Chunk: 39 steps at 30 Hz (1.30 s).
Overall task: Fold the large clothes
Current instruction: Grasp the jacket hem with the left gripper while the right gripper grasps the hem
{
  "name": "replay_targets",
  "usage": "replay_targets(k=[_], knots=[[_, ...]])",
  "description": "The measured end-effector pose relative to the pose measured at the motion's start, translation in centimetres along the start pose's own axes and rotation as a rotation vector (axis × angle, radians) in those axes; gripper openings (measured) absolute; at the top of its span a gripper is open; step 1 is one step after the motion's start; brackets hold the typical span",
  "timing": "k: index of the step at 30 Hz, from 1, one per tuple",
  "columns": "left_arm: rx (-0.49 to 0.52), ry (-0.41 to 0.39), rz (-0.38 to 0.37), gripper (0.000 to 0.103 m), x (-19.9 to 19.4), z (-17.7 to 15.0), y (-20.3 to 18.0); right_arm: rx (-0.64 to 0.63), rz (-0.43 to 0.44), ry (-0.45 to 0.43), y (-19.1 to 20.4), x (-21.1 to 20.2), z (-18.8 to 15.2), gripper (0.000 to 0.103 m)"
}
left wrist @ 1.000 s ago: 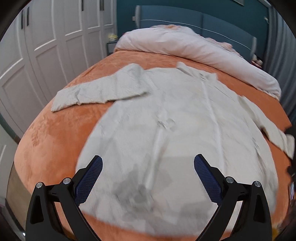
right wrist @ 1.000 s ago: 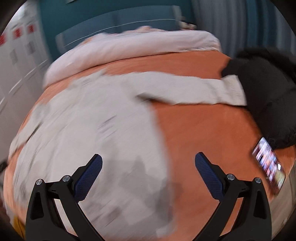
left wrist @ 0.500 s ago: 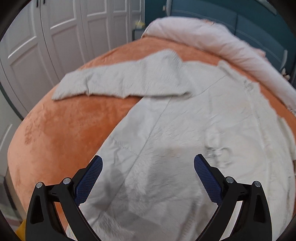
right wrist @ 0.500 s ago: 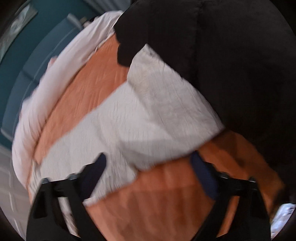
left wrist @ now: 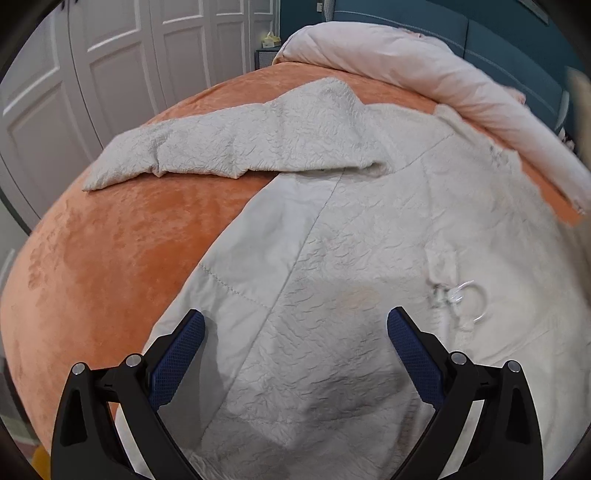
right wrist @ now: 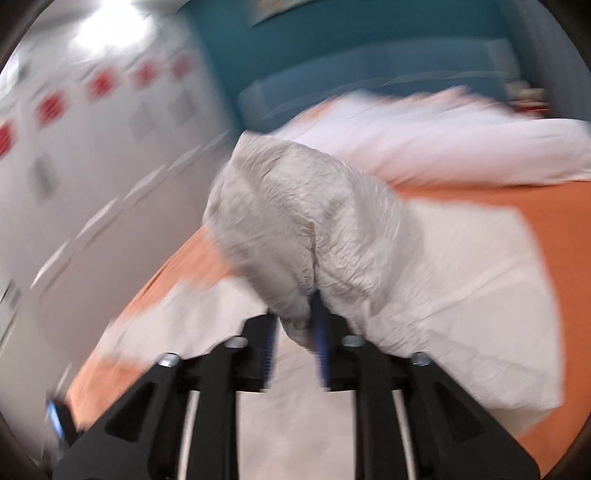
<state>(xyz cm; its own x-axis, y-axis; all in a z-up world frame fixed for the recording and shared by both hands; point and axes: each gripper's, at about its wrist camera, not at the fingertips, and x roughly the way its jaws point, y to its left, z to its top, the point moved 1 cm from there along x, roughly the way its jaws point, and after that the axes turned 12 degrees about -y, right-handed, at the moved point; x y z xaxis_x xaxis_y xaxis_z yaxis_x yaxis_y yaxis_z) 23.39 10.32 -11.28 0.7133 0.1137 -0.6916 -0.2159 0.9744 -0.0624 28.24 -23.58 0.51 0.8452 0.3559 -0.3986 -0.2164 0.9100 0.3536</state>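
Observation:
A large pale grey quilted coat (left wrist: 369, 236) lies spread flat on an orange bedspread (left wrist: 122, 243). Its left sleeve (left wrist: 229, 147) stretches out to the left. My left gripper (left wrist: 295, 343) is open and empty, hovering over the coat's lower left part. My right gripper (right wrist: 295, 332) is shut on the coat's right sleeve (right wrist: 310, 221) and holds it lifted above the coat body (right wrist: 461, 258). The right wrist view is blurred by motion.
A rolled pale pink duvet (left wrist: 424, 70) lies along the head of the bed, before a teal headboard (left wrist: 480, 29). White wardrobe doors (left wrist: 110, 62) stand to the left. A phone (right wrist: 55, 421) lies at the bed's edge.
My right gripper closed on the right sleeve end and lifted it, swinging it over toward the coat body. My left gripper drifted slightly closer over the coat's lower left, still open.

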Motion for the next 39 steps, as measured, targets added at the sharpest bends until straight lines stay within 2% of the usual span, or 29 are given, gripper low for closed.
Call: replay_targets(k=[2, 4, 7, 8, 11, 16, 17, 18, 19, 20, 21, 22, 23, 24, 25, 26, 27, 29, 30, 32, 33, 34, 36, 37, 39], knots=[[-0.041, -0.005, -0.050, 0.097, -0.7, 1.0, 0.1, -0.084, 0.031, 0.095, 4.9, 3.2, -4.3, 0.049], [-0.080, -0.035, -0.123, 0.097, -1.7, 2.9, -0.2, -0.118, 0.037, 0.130, 7.2, 3.6, -7.0, 0.049], [-0.098, -0.053, -0.210, 0.097, -1.4, 5.5, -1.6, -0.073, 0.026, 0.117, 6.2, 1.0, -8.1, 0.055], [-0.106, -0.045, -0.236, 0.097, -0.9, 6.0, -2.0, -0.058, 0.003, 0.106, 5.2, 0.1, -8.1, 0.060], [-0.146, 0.021, -0.334, 0.097, 2.7, 7.8, -5.1, 0.033, -0.142, 0.081, -1.1, -3.1, -7.7, 0.061], [-0.192, 0.118, -0.404, 0.095, 8.5, 8.5, -10.0, 0.206, -0.396, 0.014, -11.0, -6.7, -6.6, 0.062], [-0.191, 0.139, -0.411, 0.087, 9.4, 8.3, -10.9, 0.221, -0.423, 0.006, -12.1, -6.7, -6.6, 0.063], [-0.185, 0.159, -0.401, 0.063, 10.2, 8.2, -11.6, 0.246, -0.458, 0.003, -13.8, -6.7, -6.5, 0.063], [-0.177, 0.177, -0.400, 0.052, 11.0, 8.1, -12.5, 0.269, -0.482, 0.011, -15.0, -6.3, -6.6, 0.063], [-0.167, 0.182, -0.401, 0.032, 11.3, 8.0, -12.7, 0.310, -0.483, 0.028, -16.4, -5.2, -6.5, 0.062], [-0.150, 0.182, -0.420, 0.015, 11.5, 8.4, -13.2, 0.337, -0.475, 0.041, -17.1, -4.4, -6.6, 0.053], [-0.134, 0.164, -0.432, 0.011, 11.4, 8.9, -13.6, 0.360, -0.459, 0.064, -18.1, -3.6, -6.5, 0.045], [-0.118, 0.143, -0.430, 0.006, 11.1, 9.4, -13.6, 0.365, -0.439, 0.108, -18.4, -1.7, -6.5, 0.022], [-0.088, 0.091, -0.422, 0.004, 10.4, 10.4, -13.9, 0.342, -0.453, 0.127, -18.3, -0.8, -6.5, 0.003], [-0.061, 0.030, -0.412, 0.004, 9.6, 11.5, -14.0, 0.314, -0.444, 0.107, -17.7, -0.3, -5.8, 0.000], [-0.051, -0.006, -0.417, 0.003, 9.0, 12.2, -13.8, 0.307, -0.416, 0.063, -17.3, -1.6, -5.3, 0.000], [-0.048, -0.060, -0.417, 0.003, 8.2, 13.3, -13.6, 0.285, -0.381, -0.017, -16.0, -2.4, -4.0, 0.000], [-0.052, -0.110, -0.401, 0.003, 7.7, 14.1, -13.0, 0.237, -0.354, -0.122, -14.4, -4.0, -2.6, 0.000], [-0.039, -0.099, -0.387, 0.003, 8.5, 13.8, -12.8, 0.224, -0.364, -0.128, -14.4, -3.7, -3.0, 0.000], [0.001, -0.004, -0.348, 0.005, 11.9, 11.3, -13.5, 0.232, -0.421, 0.046, -16.4, -0.2, -5.8, 0.000], [0.015, 0.047, -0.331, 0.006, 13.2, 9.9, -13.5, 0.238, -0.457, 0.177, -17.6, 2.2, -8.2, 0.000], [0.022, 0.079, -0.321, 0.007, 14.5, 8.2, -13.8, 0.248, -0.452, 0.184, -17.7, 2.7, -8.7, 0.000], [0.028, 0.032, -0.307, 0.009, 14.3, 7.4, -13.6, 0.233, -0.483, 0.114, -16.4, 1.6, -6.8, 0.000], [0.031, 0.023, -0.300, 0.010, 14.3, 7.3, -13.8, 0.229, -0.490, 0.043, -15.3, 0.6, -5.5, 0.000], [0.034, 0.013, -0.286, 0.014, 14.6, 7.1, -14.1, 0.204, -0.458, -0.074, -13.2, -1.1, -3.6, 0.001]])
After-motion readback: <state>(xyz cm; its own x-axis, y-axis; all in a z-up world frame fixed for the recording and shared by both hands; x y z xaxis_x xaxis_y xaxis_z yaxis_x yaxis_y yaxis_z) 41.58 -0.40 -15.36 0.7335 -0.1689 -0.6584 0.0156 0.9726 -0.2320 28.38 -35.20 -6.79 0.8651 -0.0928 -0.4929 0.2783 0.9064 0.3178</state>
